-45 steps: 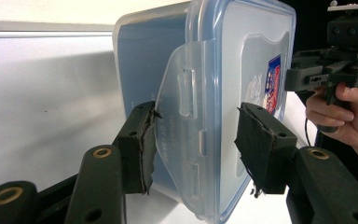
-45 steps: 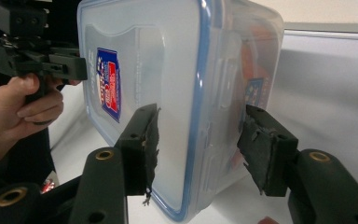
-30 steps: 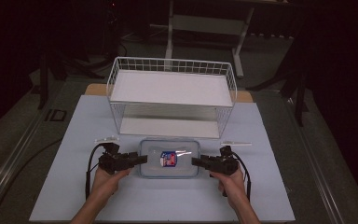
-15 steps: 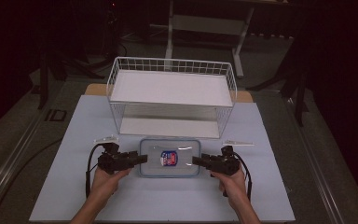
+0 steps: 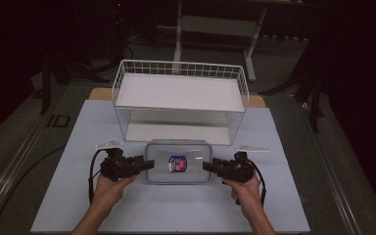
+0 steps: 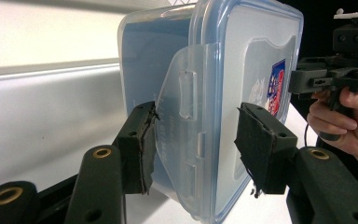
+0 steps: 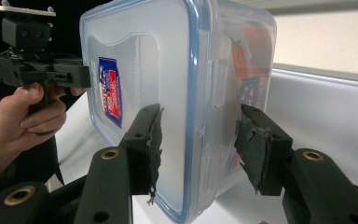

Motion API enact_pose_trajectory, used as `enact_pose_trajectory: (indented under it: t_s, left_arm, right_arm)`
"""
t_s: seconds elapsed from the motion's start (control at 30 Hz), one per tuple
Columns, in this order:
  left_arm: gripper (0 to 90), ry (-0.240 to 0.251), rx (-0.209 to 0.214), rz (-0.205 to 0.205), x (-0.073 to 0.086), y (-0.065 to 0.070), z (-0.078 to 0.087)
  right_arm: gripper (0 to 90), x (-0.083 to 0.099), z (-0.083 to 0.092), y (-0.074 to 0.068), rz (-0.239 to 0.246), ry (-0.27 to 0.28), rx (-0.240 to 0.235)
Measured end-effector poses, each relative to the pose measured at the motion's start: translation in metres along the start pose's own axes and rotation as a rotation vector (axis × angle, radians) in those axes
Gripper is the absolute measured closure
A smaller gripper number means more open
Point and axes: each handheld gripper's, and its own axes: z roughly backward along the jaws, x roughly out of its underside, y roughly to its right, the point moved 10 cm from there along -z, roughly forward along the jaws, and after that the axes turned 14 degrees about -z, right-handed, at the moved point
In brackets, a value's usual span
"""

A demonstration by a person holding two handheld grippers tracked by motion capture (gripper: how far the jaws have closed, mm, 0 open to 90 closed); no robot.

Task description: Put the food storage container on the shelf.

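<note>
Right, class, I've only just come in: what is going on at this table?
A person holds a tool in each hand, one at either short end of a clear lidded container that lies on the white table, just in front of a white wire shelf rack. The left tool straddles the container's side clip; one pad touches it and the other stands off. The right tool brackets the opposite end with gaps beside both pads. Neither tool is clamped yet.

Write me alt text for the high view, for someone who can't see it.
A clear plastic food container with a blue-rimmed lid sits on a white table, with the left gripper and right gripper straddling its two short ends. Behind it stands a white two-tier wire rack, and the surrounding room is dark.
</note>
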Motion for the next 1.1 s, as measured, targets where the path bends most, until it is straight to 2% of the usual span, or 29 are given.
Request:
enact_pose_trajectory:
  t_s: [0.7, 1.1]
  left_arm:
    - [48.7, 0.045, -0.004, -0.054, -0.020, 0.012, 0.012]
    - [48.6, 0.068, -0.005, -0.057, -0.030, 0.015, 0.018]
  right_arm:
    - [51.4, -0.014, 0.014, -0.021, 0.074, 0.042, -0.007]
    - [51.6, -0.021, 0.020, -0.030, 0.093, 0.073, -0.011]
